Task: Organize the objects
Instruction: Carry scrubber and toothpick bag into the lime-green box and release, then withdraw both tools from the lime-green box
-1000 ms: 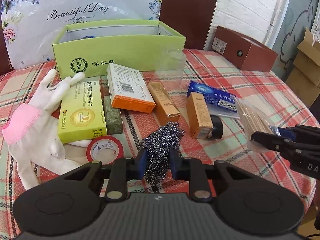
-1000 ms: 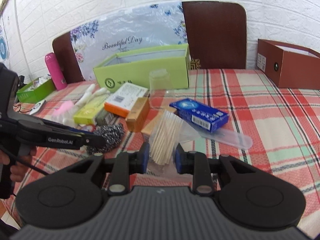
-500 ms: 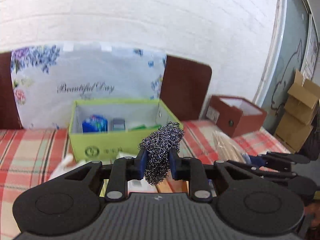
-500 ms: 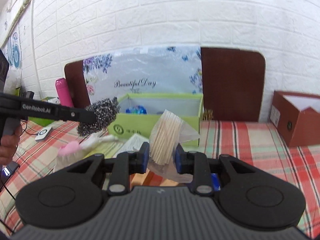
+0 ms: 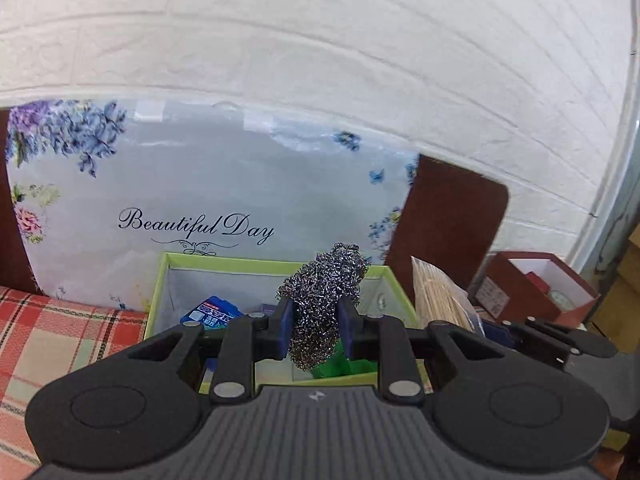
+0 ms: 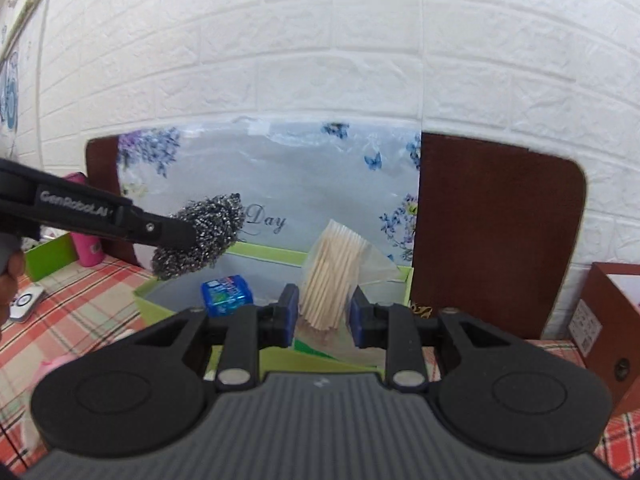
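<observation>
Steel wool scourer point(image 5: 324, 304) sits pinched between the jaws of the left gripper point(image 5: 314, 330), low in the middle of the left wrist view, and it now hangs over the open green box point(image 5: 276, 267) instead of lying low among the clutter on the bench. The right gripper point(image 6: 323, 318) is clamped on a clear bag of toothpicks point(image 6: 332, 276), which has likewise come up from the checked cloth point(image 6: 88, 300) and now hangs at the box's right end. Both loads have risen and travelled toward the box over the last second. A blue packet point(image 6: 226, 294) already lies inside. Judging by this, what remains is lowering and releasing each item into the box, though the thin bag may cling to the pads
</observation>
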Demonstrator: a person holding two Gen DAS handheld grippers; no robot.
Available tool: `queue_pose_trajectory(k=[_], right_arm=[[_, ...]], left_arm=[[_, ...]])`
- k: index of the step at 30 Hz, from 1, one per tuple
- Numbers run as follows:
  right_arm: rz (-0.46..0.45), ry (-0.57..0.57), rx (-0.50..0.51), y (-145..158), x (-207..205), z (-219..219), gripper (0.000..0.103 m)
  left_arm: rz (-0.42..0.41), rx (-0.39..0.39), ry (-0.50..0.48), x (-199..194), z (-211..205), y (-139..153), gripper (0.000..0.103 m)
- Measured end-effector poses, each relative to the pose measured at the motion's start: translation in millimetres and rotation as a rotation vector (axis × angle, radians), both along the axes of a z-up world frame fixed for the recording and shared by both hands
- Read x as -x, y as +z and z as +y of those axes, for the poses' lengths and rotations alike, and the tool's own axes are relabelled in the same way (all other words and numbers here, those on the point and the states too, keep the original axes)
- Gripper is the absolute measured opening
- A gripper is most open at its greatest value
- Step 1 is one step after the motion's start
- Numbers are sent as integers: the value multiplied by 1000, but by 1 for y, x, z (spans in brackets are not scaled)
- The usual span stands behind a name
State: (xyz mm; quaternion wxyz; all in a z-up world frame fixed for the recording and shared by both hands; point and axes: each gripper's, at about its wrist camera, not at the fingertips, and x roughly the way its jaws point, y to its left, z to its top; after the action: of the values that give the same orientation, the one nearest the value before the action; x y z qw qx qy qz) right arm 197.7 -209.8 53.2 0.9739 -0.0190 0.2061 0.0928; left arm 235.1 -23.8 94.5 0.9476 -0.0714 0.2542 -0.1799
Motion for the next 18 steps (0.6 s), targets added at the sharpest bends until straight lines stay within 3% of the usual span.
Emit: queue_pose_trajectory(k=[5, 7, 8, 9, 10, 12, 16, 18], right_arm=[[13, 9, 69, -25, -48, 3, 26], [22, 9, 76, -33, -64, 4, 30], [49, 13, 89, -37, -74, 5, 49], [78, 9, 104, -41, -80, 5, 63], [83, 6, 113, -43, -81, 6, 78], [46, 29, 131, -45, -72, 5, 80], [-11, 14, 164, -42, -52, 3, 98], [-14, 11, 156, -36, -43, 2, 99]], left_arm=[[43, -13, 12, -35, 2, -20, 25], [49, -16, 9, -46, 1, -28, 31], [55, -20, 10, -51, 0, -32, 44], [71, -24, 26, -56, 1, -38, 69], [81, -26, 57, -58, 3, -42, 78], [69, -21, 98, -53, 10, -47, 82], [87, 21, 105, -41, 21, -49, 81], [91, 30, 107, -33, 23, -46, 81]])
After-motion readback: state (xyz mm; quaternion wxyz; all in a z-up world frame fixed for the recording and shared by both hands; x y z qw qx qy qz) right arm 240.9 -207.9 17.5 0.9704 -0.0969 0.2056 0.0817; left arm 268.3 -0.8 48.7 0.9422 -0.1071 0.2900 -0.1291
